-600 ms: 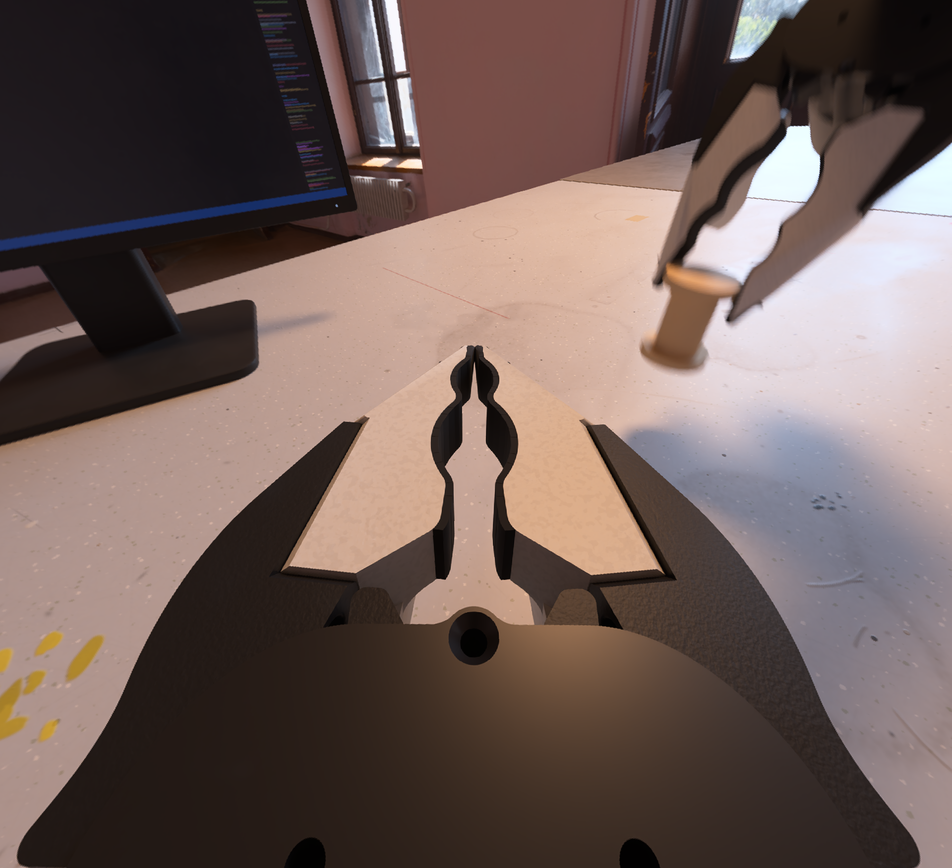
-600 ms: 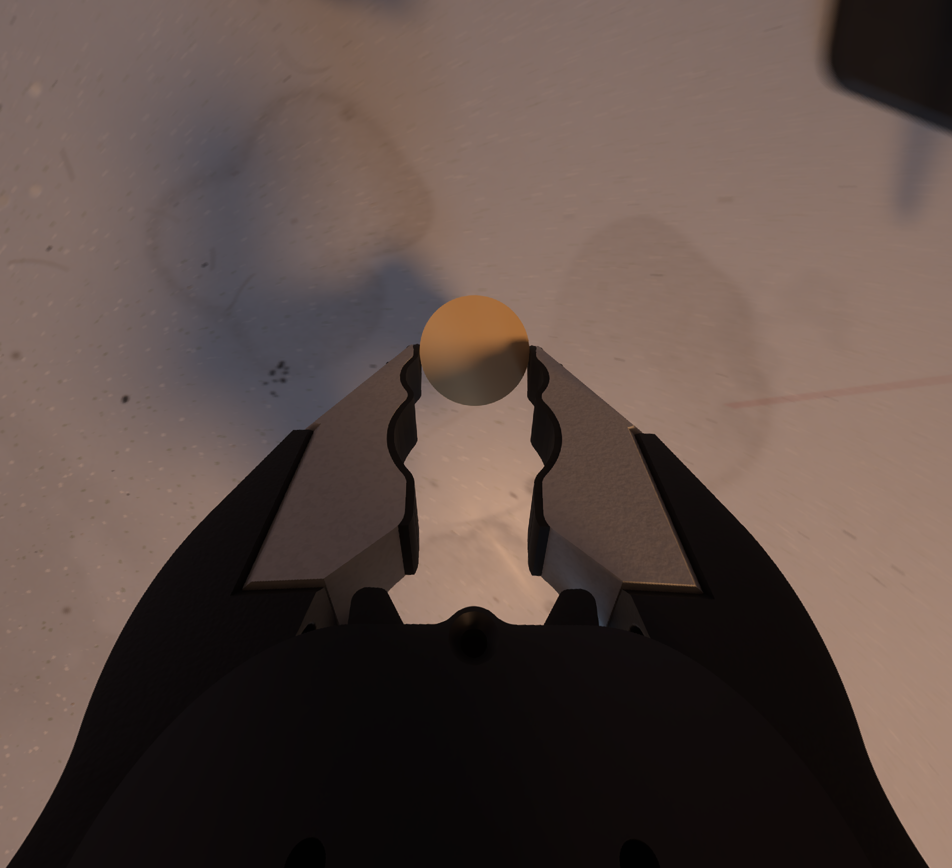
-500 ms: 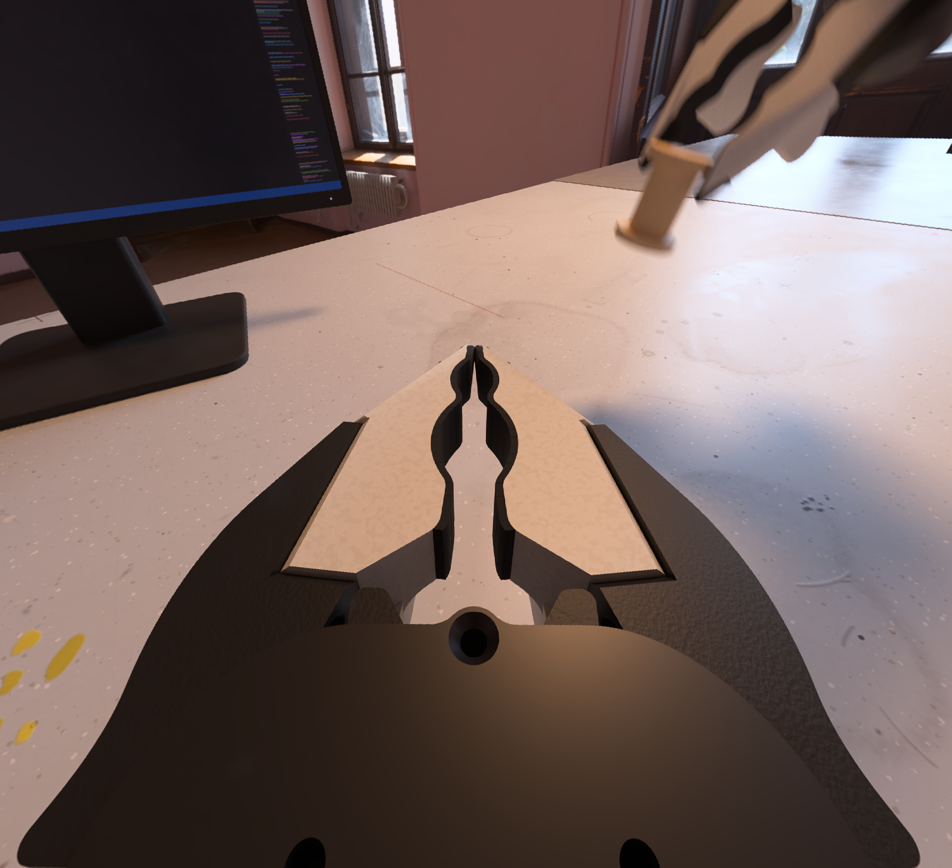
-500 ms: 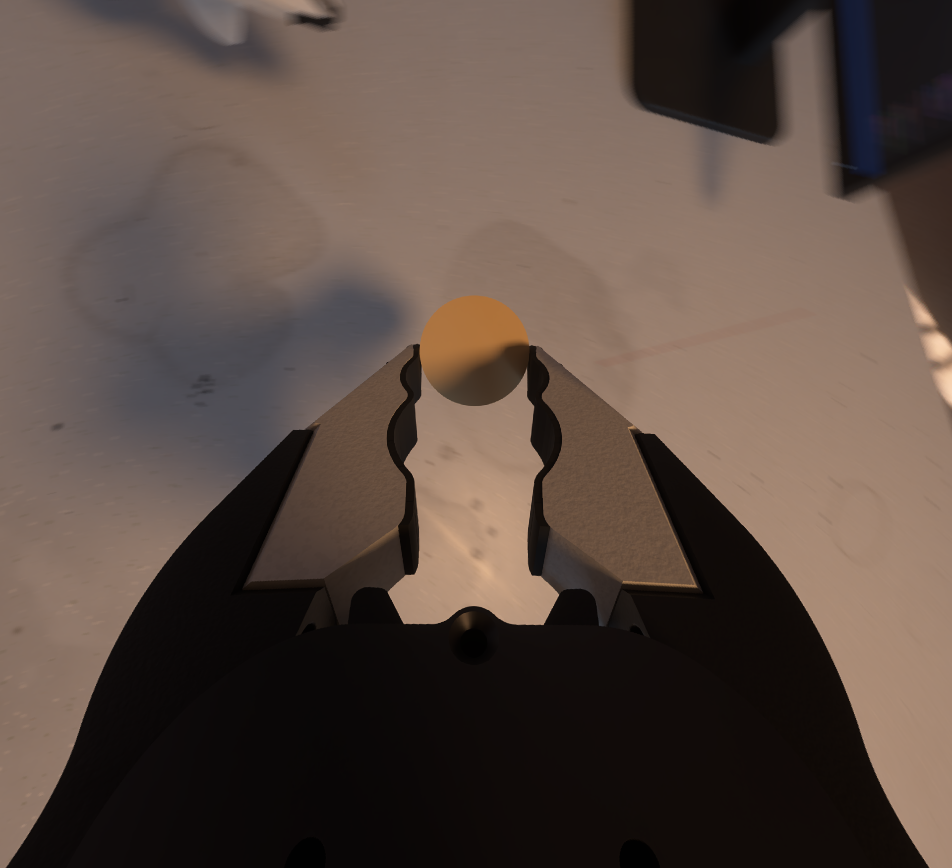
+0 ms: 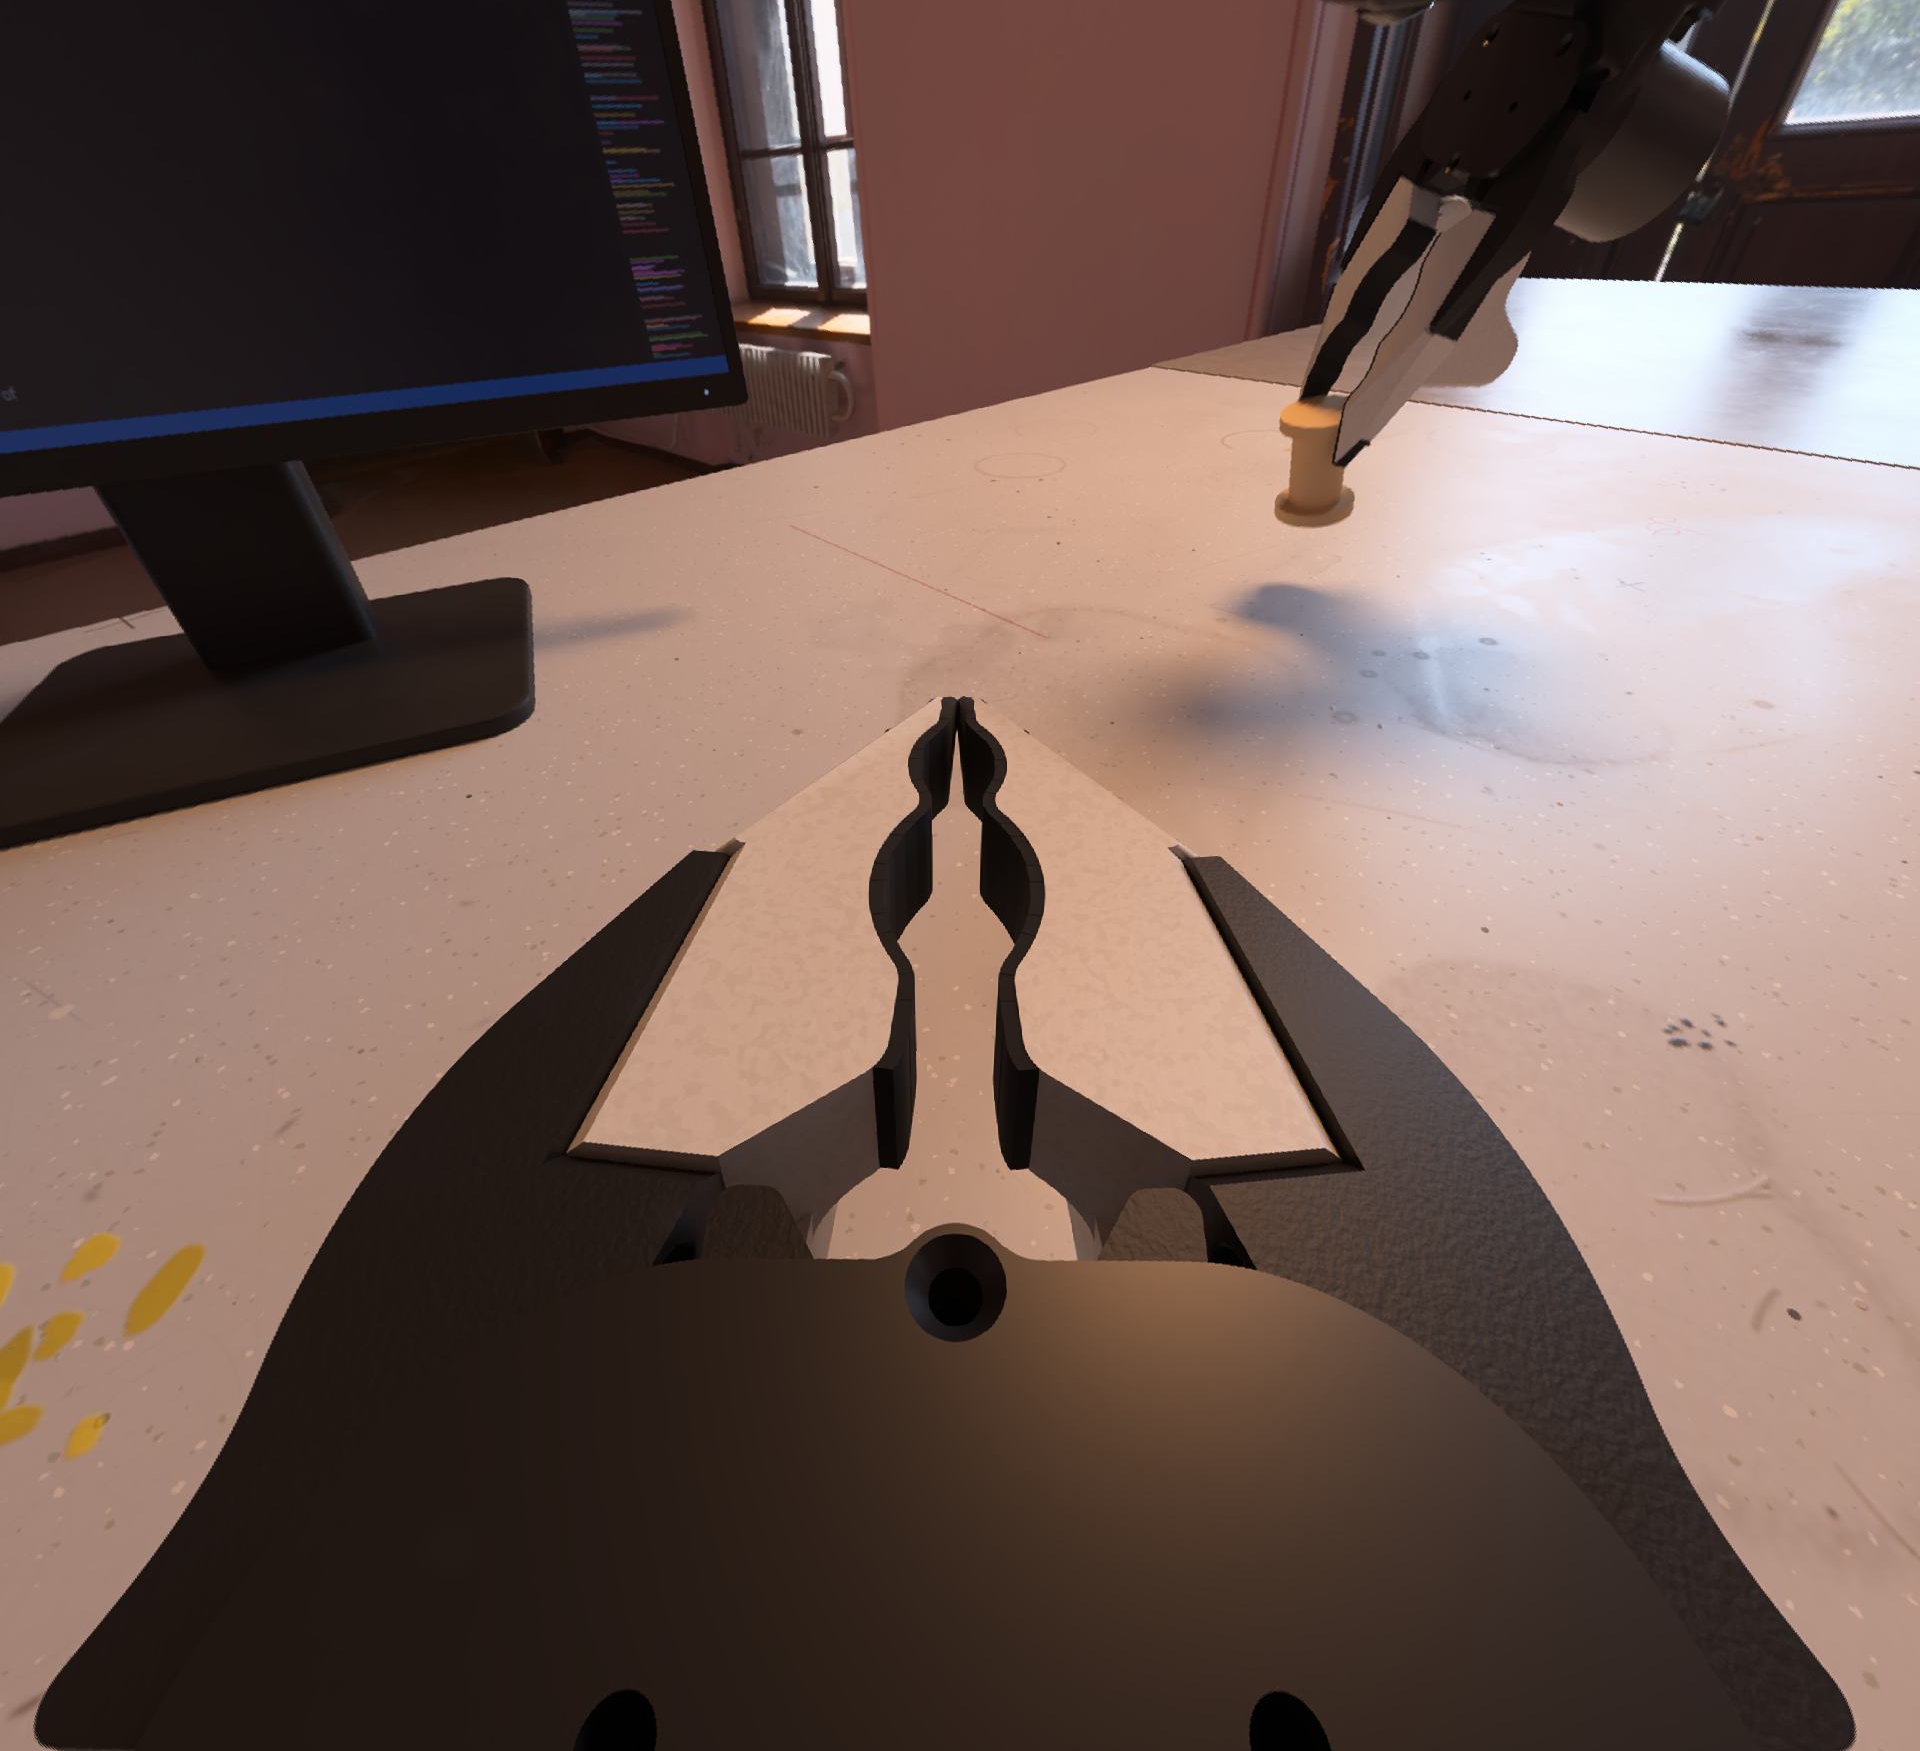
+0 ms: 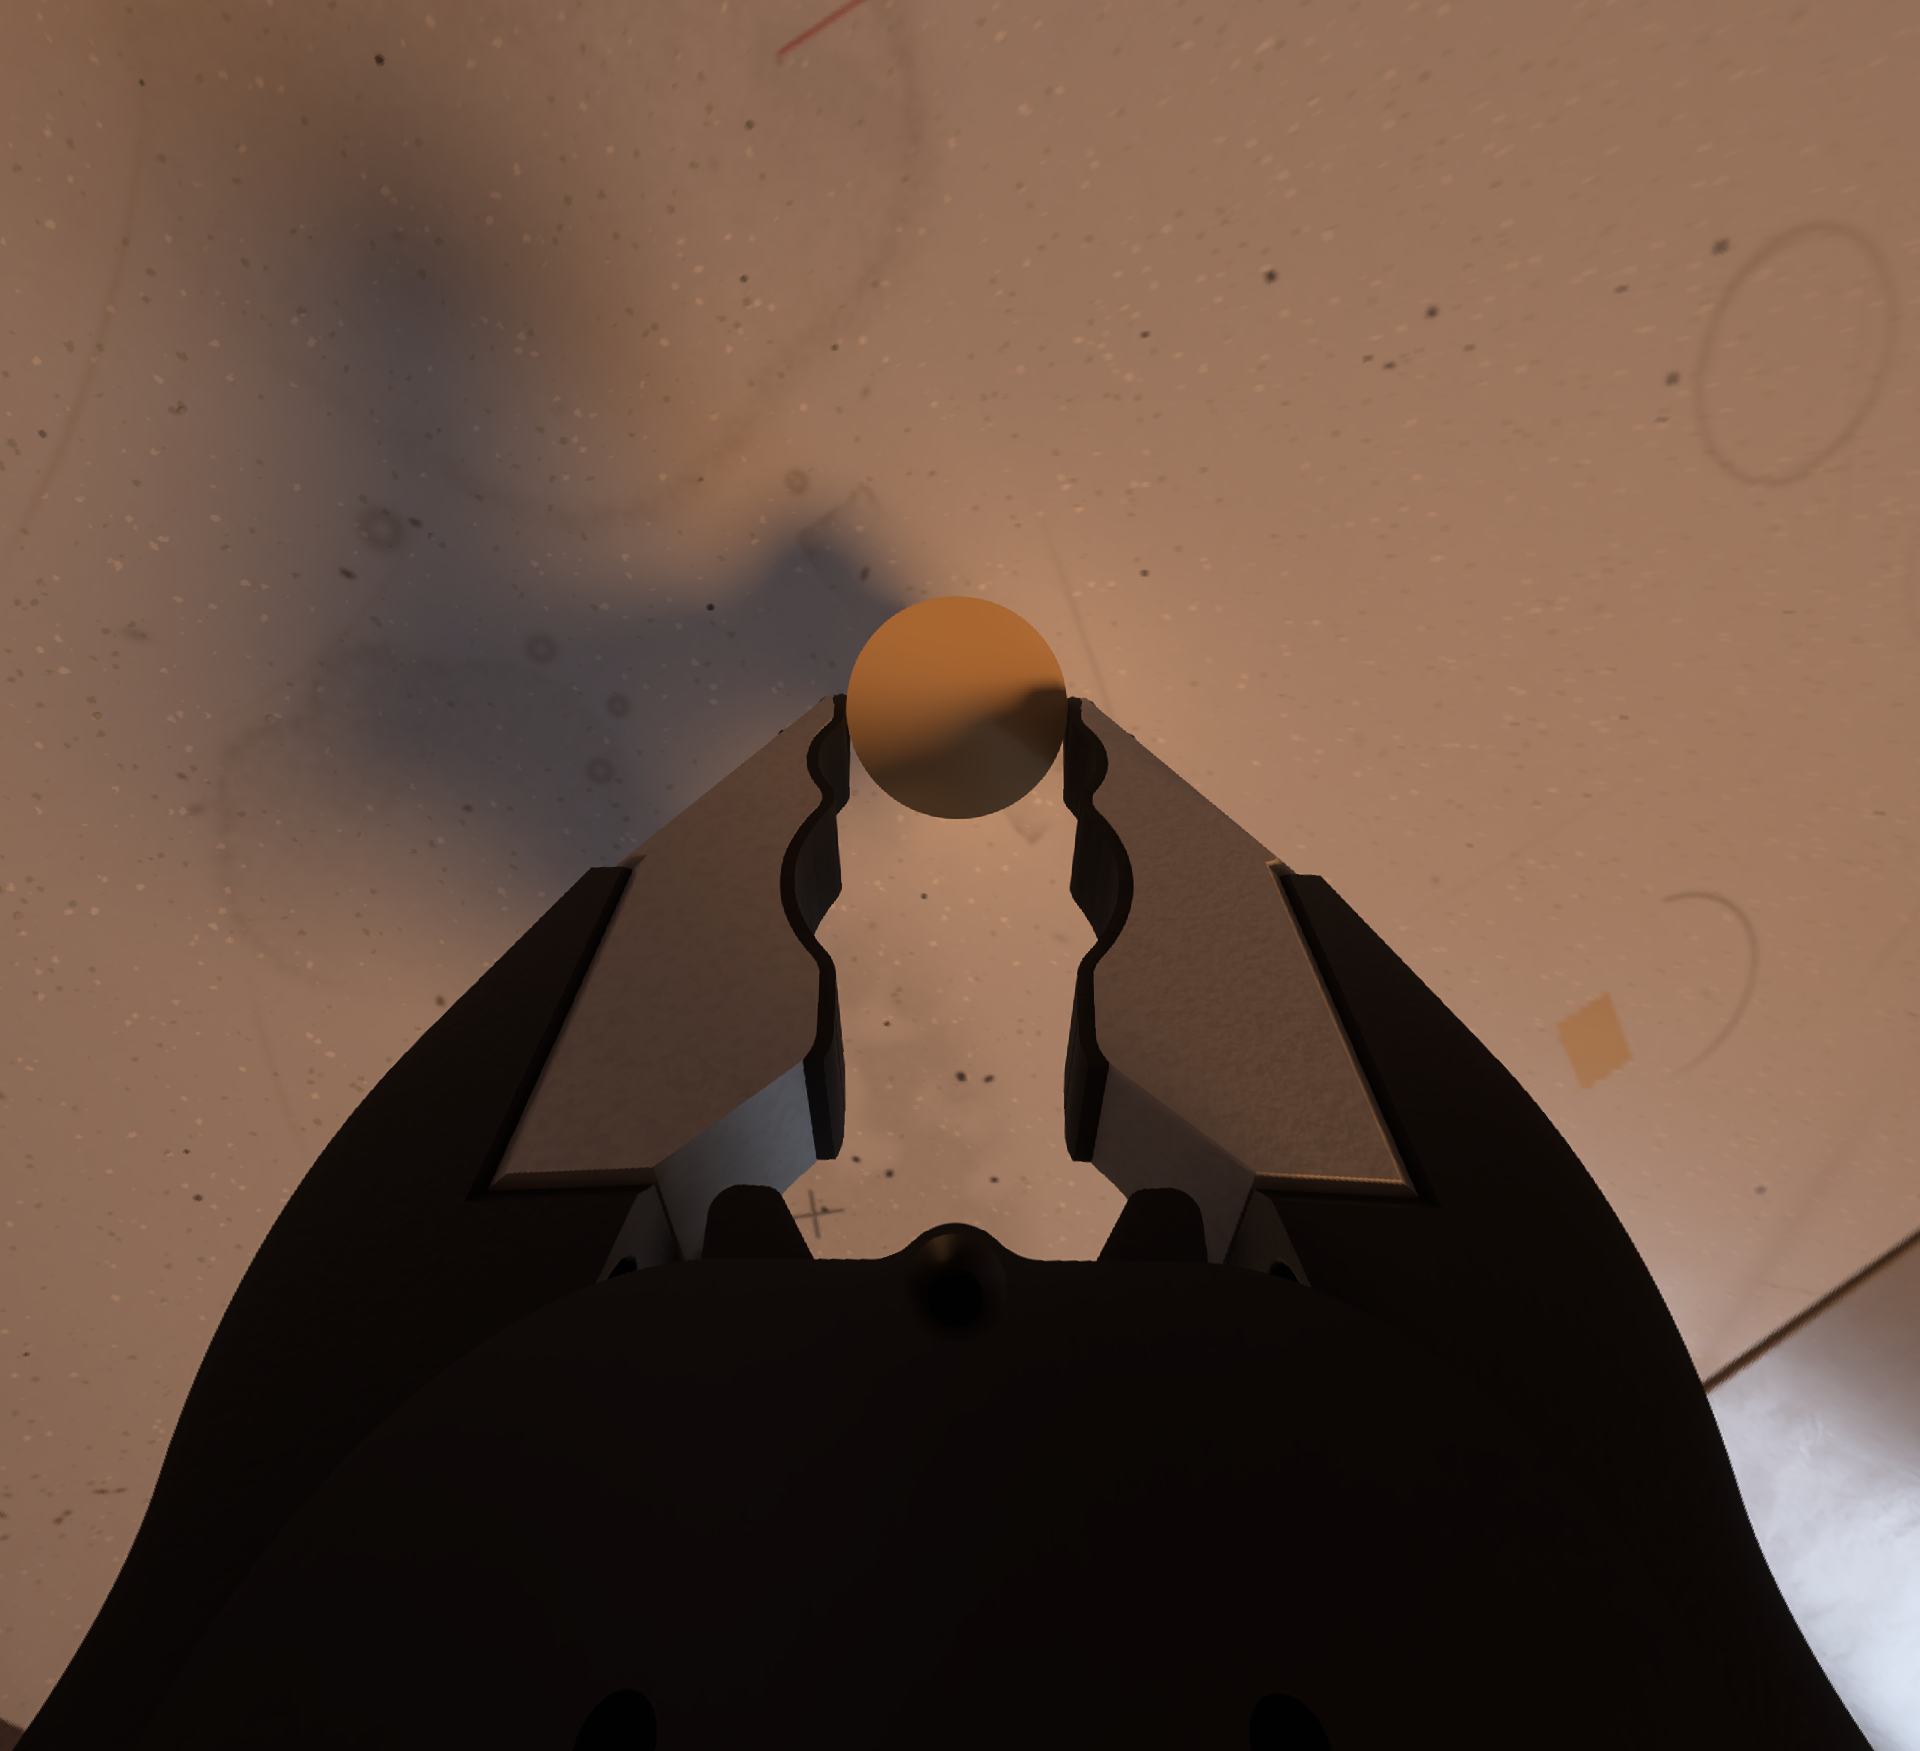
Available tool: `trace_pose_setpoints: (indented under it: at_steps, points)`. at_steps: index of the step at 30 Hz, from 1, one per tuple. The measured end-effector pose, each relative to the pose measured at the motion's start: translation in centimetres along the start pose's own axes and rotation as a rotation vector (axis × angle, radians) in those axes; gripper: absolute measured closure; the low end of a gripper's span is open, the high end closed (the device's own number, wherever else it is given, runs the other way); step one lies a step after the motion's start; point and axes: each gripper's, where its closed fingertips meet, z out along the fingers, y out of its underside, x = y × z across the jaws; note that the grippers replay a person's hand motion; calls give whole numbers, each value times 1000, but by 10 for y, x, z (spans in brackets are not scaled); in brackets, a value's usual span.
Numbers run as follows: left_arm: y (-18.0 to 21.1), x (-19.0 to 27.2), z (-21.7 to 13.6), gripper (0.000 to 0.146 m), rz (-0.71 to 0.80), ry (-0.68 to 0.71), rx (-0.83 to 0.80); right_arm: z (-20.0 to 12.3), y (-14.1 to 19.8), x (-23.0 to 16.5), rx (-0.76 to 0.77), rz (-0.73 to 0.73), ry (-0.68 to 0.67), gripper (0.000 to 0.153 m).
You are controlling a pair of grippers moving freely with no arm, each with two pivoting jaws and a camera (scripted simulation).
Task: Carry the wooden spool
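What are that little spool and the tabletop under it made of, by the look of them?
The wooden spool looks like pale, smooth, unvarnished wood: matte tan, no shine, though no grain shows; its flat end reads plain orange-tan. The table looks like a hard, speckled, off-white laminate or composite, slightly glossy, scuffed with faint ring marks and smudges. Which of these it is stays open.

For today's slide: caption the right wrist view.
Right gripper holds the wooden spool above the speckled table.
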Motion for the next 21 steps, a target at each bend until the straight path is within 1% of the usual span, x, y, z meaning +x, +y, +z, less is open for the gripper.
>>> trace_pose_setpoints:
  at_steps: [4, 7, 12, 16, 21]
  points:
    - [2, 0, 1, 146, -4, 4, -10, 20, 3, -12, -54, 4, -26, 112]
    - [2, 1, 1, 146, -5, 9, -12, 29, 0, -16, -49, -4, -43, 112]
    - [4, 3, 2, 146, -4, 21, -20, 35, -8, -18, 23, -24, -93, 112]
    - [5, 4, 2, 146, -4, 31, -25, 38, -5, -20, 11, -13, -155, 112]
    - [7, 5, 3, 146, -7, 39, -36, 34, 0, -19, -14, -28, -160, 112]
